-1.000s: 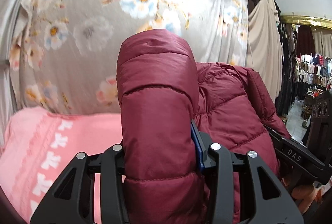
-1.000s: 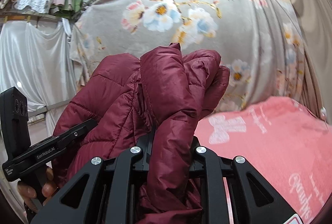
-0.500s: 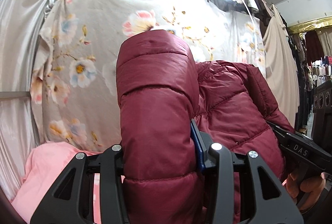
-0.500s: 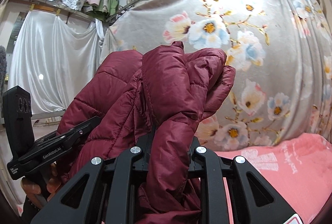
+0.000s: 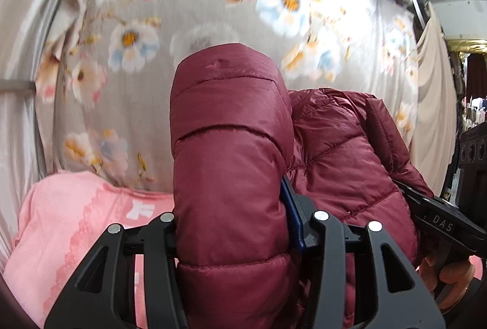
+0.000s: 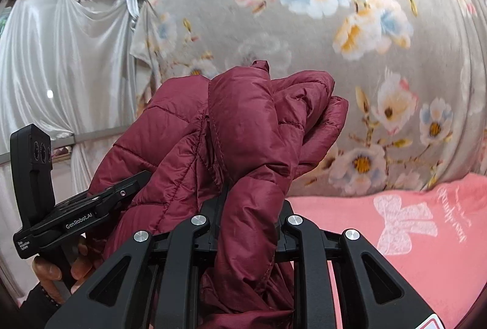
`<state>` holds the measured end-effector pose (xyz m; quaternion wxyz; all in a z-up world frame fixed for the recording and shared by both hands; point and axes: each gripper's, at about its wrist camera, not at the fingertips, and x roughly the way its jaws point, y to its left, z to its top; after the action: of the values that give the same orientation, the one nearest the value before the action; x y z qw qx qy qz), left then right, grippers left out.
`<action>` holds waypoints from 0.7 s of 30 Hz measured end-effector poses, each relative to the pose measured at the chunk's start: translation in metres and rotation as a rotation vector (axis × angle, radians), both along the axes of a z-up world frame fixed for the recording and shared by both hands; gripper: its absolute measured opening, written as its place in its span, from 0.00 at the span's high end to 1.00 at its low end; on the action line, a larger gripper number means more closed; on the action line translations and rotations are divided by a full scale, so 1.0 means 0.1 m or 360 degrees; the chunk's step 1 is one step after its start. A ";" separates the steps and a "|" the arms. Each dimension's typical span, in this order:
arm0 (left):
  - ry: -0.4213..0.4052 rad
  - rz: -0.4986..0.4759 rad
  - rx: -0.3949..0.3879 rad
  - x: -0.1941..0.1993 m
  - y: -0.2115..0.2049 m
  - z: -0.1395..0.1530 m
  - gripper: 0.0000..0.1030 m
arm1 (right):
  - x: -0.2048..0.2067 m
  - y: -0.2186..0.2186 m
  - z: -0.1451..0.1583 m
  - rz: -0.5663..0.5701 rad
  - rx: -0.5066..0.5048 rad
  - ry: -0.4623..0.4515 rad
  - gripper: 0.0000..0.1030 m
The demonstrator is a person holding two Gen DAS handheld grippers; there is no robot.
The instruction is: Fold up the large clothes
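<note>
Grippers both clamped on the quilted maroon puffer jacket (image 5: pixel 231 152): left gripper (image 5: pixel 234 225) pinching a thick padded fold, right gripper (image 6: pixel 246 216) a bunched edge, holding it above the pink bedspread (image 6: pixel 426 253), probably so it hangs straight for folding.

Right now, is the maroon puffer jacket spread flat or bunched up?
Bunched up. The jacket is held up off the pink blanket, gathered into thick folds where the jaws of both grippers clamp it.
</note>
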<state>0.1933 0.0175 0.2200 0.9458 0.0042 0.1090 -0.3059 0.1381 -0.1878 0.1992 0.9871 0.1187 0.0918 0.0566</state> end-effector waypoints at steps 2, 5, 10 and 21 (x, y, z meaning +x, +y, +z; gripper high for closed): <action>0.0044 0.0010 0.0021 0.19 -0.04 -0.14 0.57 | 0.20 -0.06 -0.17 0.0006 0.0027 0.0046 0.82; 0.0122 0.0019 0.0044 0.49 -0.10 -0.39 0.57 | 0.48 -0.12 -0.41 -0.0003 0.0041 0.0119 0.82; 0.0248 0.0028 0.0068 0.93 -0.17 -0.82 0.57 | 0.86 -0.22 -0.79 -0.0010 0.0069 0.0232 0.82; 0.0513 0.0057 0.0100 1.59 -0.28 -1.74 0.57 | 1.49 -0.37 -1.68 -0.0019 0.0126 0.0471 0.82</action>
<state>0.3521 -0.0101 0.0462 0.9208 -0.0172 0.2689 -0.2820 0.2871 -0.2246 0.0312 0.9576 0.1650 0.2333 0.0362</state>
